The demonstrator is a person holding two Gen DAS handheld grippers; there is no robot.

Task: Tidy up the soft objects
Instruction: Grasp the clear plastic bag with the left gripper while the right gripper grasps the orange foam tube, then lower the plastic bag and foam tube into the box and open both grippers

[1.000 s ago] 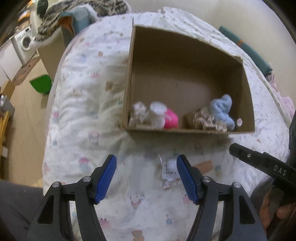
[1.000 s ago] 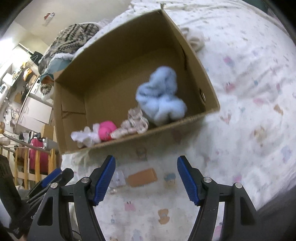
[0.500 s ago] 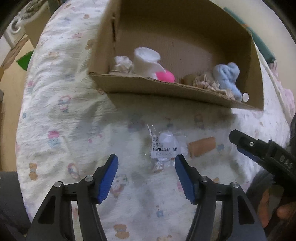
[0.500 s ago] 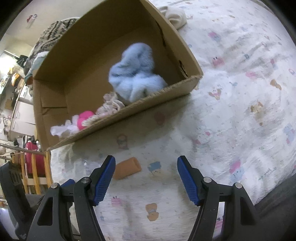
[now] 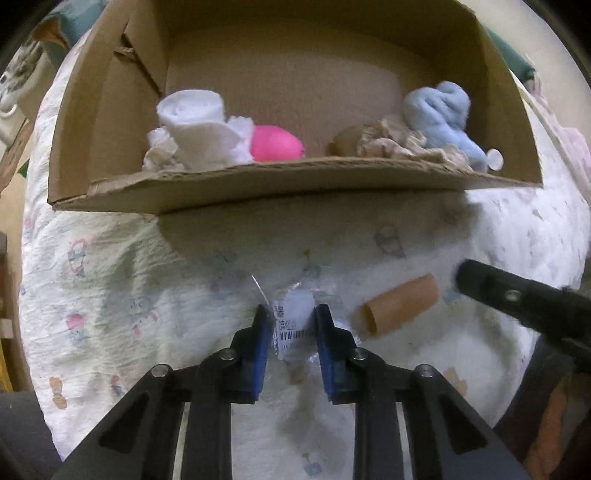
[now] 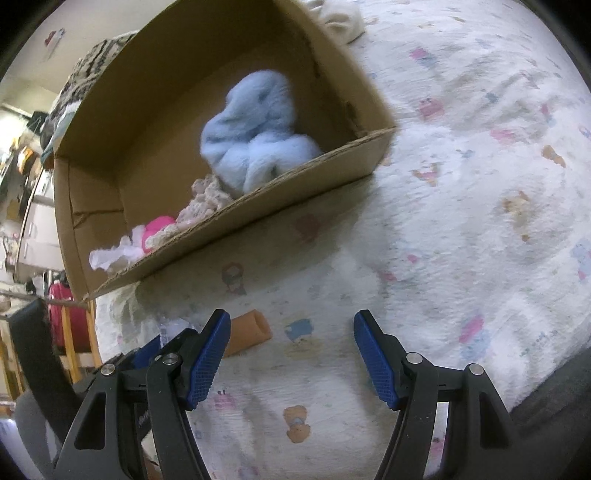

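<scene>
A clear plastic packet with a barcode label lies on the bed quilt in front of the cardboard box. My left gripper points down at it. Its jaws are closing on the packet, and both blue pads press its sides. An orange roll lies just right of it. In the box are a white rolled cloth, a pink soft item, a beige lacy cloth and a fluffy blue cloth. My right gripper hangs open above the quilt. The orange roll is beside its left finger.
The quilt has a cartoon print and falls away at the bed's left and near edges. A cream cloth lies beyond the box's far corner. A pink suitcase and wooden furniture stand beside the bed on the left.
My left gripper came down over the packet and its jaws went from wide apart to pressed on it. My right gripper sank a little, and the orange roll now sits by its left finger.
</scene>
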